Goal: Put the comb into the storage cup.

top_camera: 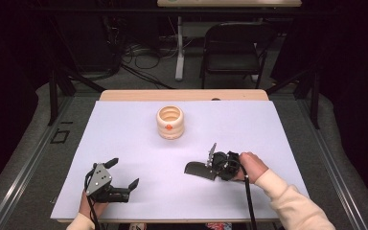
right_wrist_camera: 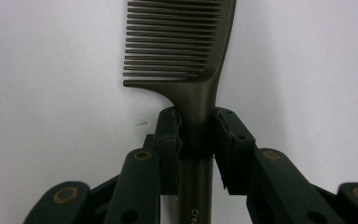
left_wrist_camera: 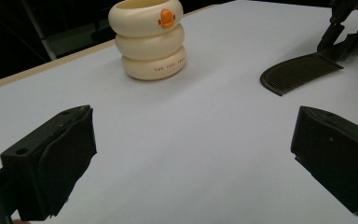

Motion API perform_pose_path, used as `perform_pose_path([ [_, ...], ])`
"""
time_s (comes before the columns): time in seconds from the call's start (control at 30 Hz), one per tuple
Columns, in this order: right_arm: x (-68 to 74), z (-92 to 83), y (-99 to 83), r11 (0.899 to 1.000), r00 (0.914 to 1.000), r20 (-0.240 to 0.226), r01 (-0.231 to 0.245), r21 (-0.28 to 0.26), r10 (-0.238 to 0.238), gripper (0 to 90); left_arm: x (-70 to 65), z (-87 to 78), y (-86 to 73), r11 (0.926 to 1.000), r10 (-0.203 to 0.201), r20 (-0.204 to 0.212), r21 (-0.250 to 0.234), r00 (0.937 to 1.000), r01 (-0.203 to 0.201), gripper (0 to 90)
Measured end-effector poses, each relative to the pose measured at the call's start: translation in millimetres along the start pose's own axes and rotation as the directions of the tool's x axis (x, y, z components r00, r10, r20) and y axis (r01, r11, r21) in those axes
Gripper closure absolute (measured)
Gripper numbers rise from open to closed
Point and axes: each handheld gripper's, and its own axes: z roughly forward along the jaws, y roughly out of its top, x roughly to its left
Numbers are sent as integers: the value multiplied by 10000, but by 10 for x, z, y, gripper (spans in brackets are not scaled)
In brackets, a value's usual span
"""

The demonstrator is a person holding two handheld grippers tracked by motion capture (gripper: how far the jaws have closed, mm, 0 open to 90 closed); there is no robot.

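so the right gripper (right_wrist_camera: pixel 198 140) is sitting on the comb (right_wrist_camera: pixel 186 51); its jaws are squeezed in on the comb's handle, one pad on each side, just below where the teeth start; in the right gripper view the pads are looking like they're touching the handle on both sides, so I'm calling that a clamp, though the handle is narrow and the jaws aren't fully together. in the high view that gripper (top_camera: pixel 212 160) is lying low over the white table top (top_camera: pixel 124 143), right of centre, with the person's right hand (top_camera: pixel 251 167) behind it.

the comb (top_camera: pixel 200 169) is lying flat on the table, near the front right part; its long axis is running along the line of the right gripper, handle end tucked between the jaws, toothed end pointing away from the hand toward the left of the table; the teeth are facing left in the right gripper view. in the left gripper view the comb (left_wrist_camera: pixel 300 71) is showing off to the upper right.

the left gripper (top_camera: pixel 123 178) is resting at the front left, jaws spread wide apart with only bare table between them (left_wrist_camera: pixel 191 154); it's well apart from the comb.

the cream ring-shaped cup (top_camera: pixel 169 122) is standing upright toward the back middle, well apart from both grippers; it's got an orange beak on it (left_wrist_camera: pixel 150 37).
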Motion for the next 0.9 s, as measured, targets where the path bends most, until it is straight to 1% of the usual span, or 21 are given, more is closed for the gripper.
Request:
perform_pose_path([
  [0.07,1,-4,-1,10000,10000,28,-10,-8,10,717,-1,0,0,10000,1,0,-6,10000,-1,2],
  [0.1,-7,-16,0,9999,9999,126,99,-35,-99,718,0,-1,1,10000,9,-1,3,10000,-9,2],
  [0.13,11,-24,-5,10000,9999,130,-91,-39,91,718,0,-2,0,10000,3,-8,-7,10000,-3,2],
  [0.2,13,-44,-13,9998,9998,164,-106,-144,109,718,0,-1,0,10000,1,-12,-1,10000,-1,2],
  [0.27,15,-54,-17,9998,9998,166,-136,-135,139,718,1,-1,0,10000,-3,-10,1,10000,3,2],
  [0.3,12,-76,-33,9992,9995,192,-225,-321,232,718,1,-1,0,10000,-3,-11,0,10000,3,2],
  [0.33,11,-92,-40,9990,9993,195,-302,-330,308,718,1,-1,0,10000,-1,-17,-4,10000,1,2],
  [0.47,8,-124,-74,9959,9983,152,-557,-712,569,719,3,-1,-2,10000,-16,-29,-14,10000,16,2],
  [0.63,4,-171,-112,9899,9958,108,-893,-1106,910,719,3,1,-2,10000,-19,-23,-15,10000,19,2],
  [0.67,0,-179,-127,9863,9950,76,-976,-1331,995,719,3,1,-2,10000,-18,-15,-7,10000,18,2],
  [0.7,0,-184,-137,9834,9939,14,-1091,-1452,1105,719,4,1,-3,10000,-1,-10,-4,10000,1,2],
  [0.73,-6,-195,-145,9834,9936,70,-1102,-1439,1124,719,3,-1,-2,10000,-2,-8,9,10000,2,2],
  [0.77,-14,-197,-163,9794,9926,43,-1187,-1634,1210,719,2,-2,-2,10000,-4,-23,3,10000,4,2],
  [0.8,-17,-204,-169,9789,9920,28,-1238,-1627,1259,719,3,-2,-3,10000,6,-30,-25,10000,-6,2],
  [0.87,-18,-213,-192,9747,9904,49,-1350,-1781,1381,719,4,-4,-2,10000,24,-14,8,10000,-24,2],
  [0.9,-18,-213,-192,9747,9904,49,-1350,-1781,1381,719,4,-4,-2,10000,24,-14,8,10000,-24,2],
])
